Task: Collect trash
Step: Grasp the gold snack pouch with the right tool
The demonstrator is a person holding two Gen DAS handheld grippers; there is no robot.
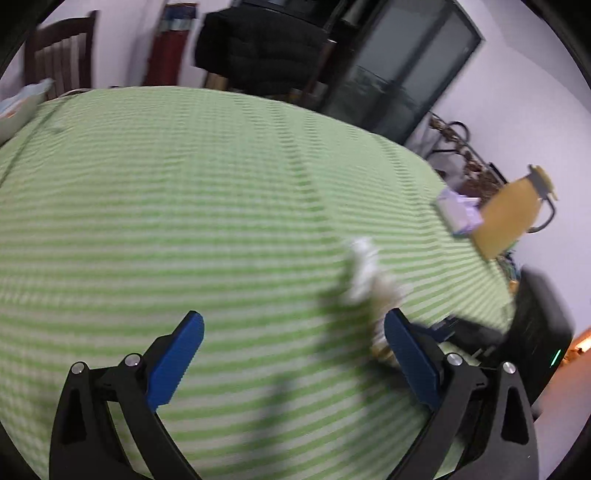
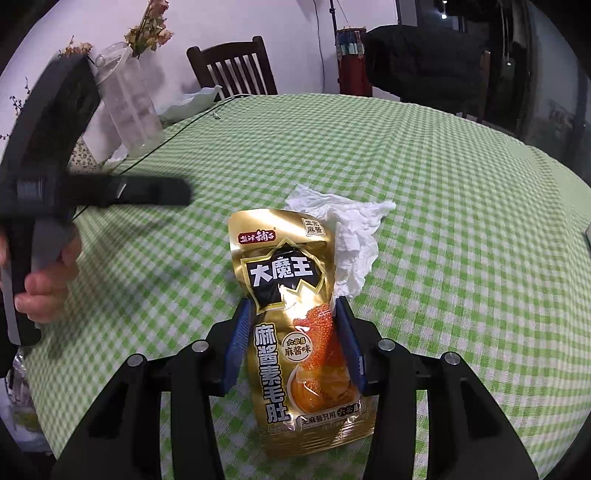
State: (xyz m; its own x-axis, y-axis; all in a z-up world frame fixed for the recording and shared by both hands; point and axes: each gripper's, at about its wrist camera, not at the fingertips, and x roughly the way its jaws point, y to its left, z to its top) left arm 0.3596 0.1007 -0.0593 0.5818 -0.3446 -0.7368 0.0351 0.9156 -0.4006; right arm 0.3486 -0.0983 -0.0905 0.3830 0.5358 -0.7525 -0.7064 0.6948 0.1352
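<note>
Trash sits in the grip of the right gripper [image 2: 293, 345]: its blue ridged pads are clamped on the two side edges of a glossy gold snack pouch printed with black and white Chinese characters [image 2: 295, 321], which hangs above a round table under a green-and-white checked cloth [image 2: 461, 206]. A crumpled white paper tissue [image 2: 351, 236] shows behind the pouch's upper right edge, its lower end tucked against the right pad; whether it is pinched along with the pouch cannot be told. At left in the right wrist view, a person's hand [image 2: 44, 284] grips the black handle of the left gripper [image 1: 293, 354]. That gripper's blue fingers stand wide apart over bare cloth, nothing between them. In its blurred view the tissue and gold pouch appear just beyond its right finger. A tall clear plastic jar [image 2: 127, 107] stands near the table's far left edge, dried flowers [image 2: 147, 26] behind it, beside a dark wooden slatted chair [image 2: 236, 66] against the pale wall.
</note>
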